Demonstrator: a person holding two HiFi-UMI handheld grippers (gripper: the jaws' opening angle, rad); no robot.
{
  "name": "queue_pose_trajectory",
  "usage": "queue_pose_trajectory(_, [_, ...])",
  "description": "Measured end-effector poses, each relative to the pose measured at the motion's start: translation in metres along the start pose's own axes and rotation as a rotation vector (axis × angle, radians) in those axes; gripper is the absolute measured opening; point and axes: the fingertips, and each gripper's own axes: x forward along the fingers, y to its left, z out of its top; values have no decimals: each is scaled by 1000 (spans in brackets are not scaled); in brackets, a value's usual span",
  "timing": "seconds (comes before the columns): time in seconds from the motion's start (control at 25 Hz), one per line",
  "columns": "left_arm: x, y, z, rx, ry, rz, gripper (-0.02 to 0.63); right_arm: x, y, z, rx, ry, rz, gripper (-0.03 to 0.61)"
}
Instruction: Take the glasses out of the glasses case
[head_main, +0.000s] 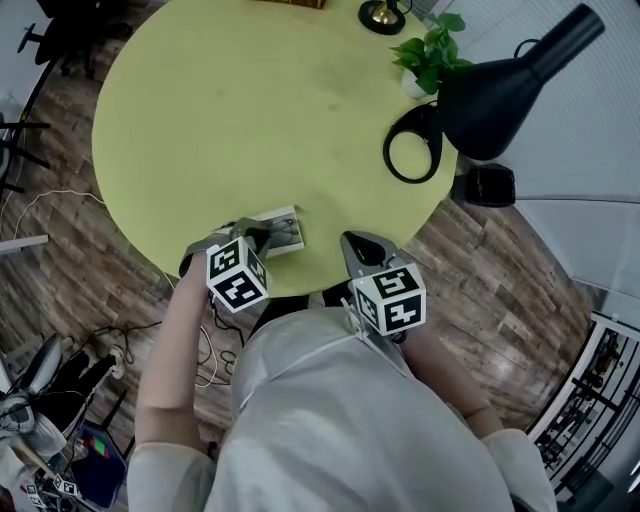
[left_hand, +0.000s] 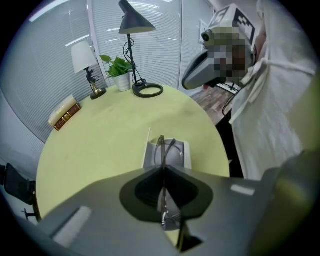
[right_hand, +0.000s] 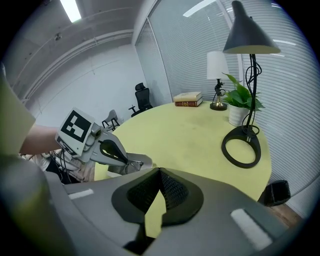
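An open grey glasses case (head_main: 283, 231) lies near the front edge of the round yellow-green table (head_main: 250, 110). My left gripper (head_main: 260, 234) is at the case's left end, shut on the thin wire-framed glasses (left_hand: 167, 148). In the left gripper view the frame runs between the jaws of the left gripper (left_hand: 162, 172) and pokes out above the case (left_hand: 176, 156). The right gripper view shows the glasses (right_hand: 132, 163) held just over the case (right_hand: 142, 160). My right gripper (head_main: 360, 243) is to the right of the case, apart from it. The right gripper (right_hand: 160, 174) is shut, with nothing held.
A black desk lamp (head_main: 500, 90) with a ring base (head_main: 412, 148) stands at the table's right edge. Beside it is a potted plant (head_main: 428, 58), and further back a small lamp (head_main: 382, 14). Books (left_hand: 65, 111) lie at the far side. Cables (head_main: 205, 350) trail on the floor.
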Motion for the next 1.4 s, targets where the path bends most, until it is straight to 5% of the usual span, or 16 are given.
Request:
queue_pose_trajectory(0.36, [-45,11,7,-119,-176,80,15,-14,7,12,-4,-50,-41,0])
queue_pose_trajectory(0.72, [-113,23,2,-523,-513,189,15,-21,32,32,-63,-106,-43,0])
queue_pose_trajectory(1.16, [-207,40,-41,-878,-835,573,15,-22,100,65,-209,-222,-25,0])
queue_pose_trajectory(1.4, [-249,36,-50,-927,-930,719,15,-38,141,87,-241,-350,33,-2])
